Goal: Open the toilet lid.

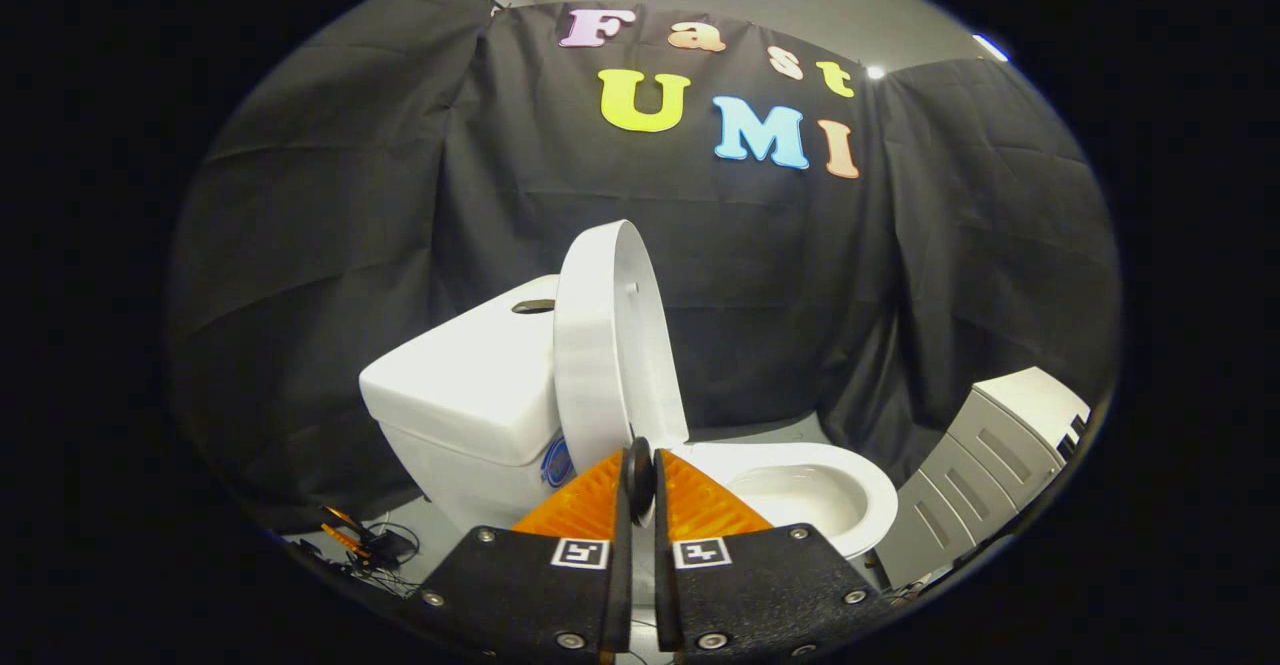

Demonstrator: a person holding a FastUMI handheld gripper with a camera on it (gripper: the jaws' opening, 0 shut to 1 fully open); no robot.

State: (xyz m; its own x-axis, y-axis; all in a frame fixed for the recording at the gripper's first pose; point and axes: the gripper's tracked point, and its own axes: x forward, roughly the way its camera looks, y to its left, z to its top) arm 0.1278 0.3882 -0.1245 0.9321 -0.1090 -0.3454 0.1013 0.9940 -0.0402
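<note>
The white toilet stands ahead of me. Its lid point(608, 345) is raised and stands upright, edge-on, against the tank point(465, 380). The seat and open bowl point(835, 490) lie to the right of the lid. My gripper point(640, 480) is shut, its orange fingers point(585, 510) pressed close together. A small dark round piece shows between the tips. The tips sit just in front of the lid's lower edge, near the hinge. I cannot tell whether they touch the lid.
A grey cabinet point(990, 455) stands to the right of the bowl. Cables and small orange tools point(365, 543) lie on the floor left of the toilet base. Black cloth walls close in behind and on both sides.
</note>
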